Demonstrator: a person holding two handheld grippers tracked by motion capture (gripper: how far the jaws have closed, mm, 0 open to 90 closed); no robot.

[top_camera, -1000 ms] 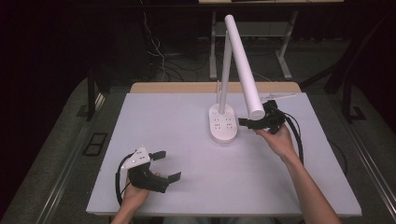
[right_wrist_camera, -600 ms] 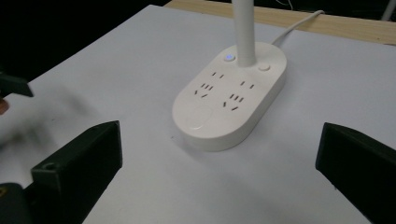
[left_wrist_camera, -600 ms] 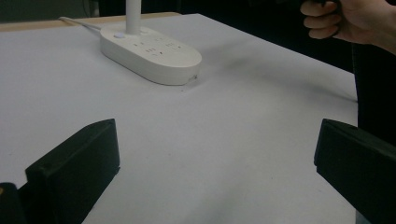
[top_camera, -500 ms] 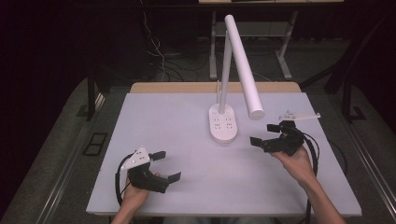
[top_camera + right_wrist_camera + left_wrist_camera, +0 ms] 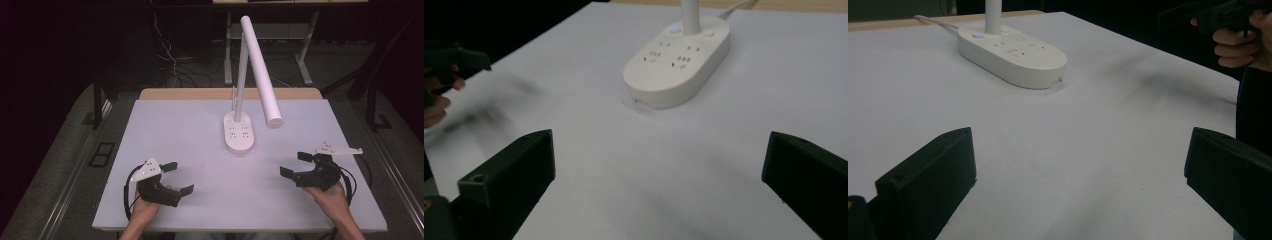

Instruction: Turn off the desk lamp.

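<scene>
A white desk lamp stands at the table's middle back, its oval base (image 5: 239,133) carrying sockets and its tube head (image 5: 261,70) slanting forward to the right. The same base (image 5: 1012,47) lies ahead in the left gripper view, and as base (image 5: 678,58) in the right gripper view. My left gripper (image 5: 178,178) rests open near the front left edge, nothing between its jaws. My right gripper (image 5: 296,164) hovers open at the front right, jaws pointing left, well short of the lamp base.
The white table top (image 5: 190,130) has a wooden strip along its far edge. The lamp's cord (image 5: 933,21) runs off the back. Dark floor, cables and table legs lie beyond. The other hand and its gripper (image 5: 1228,15) show at the upper right of the left gripper view.
My right gripper has drawn back from beside the lamp base toward the front right of the table. The left gripper has stayed put.
</scene>
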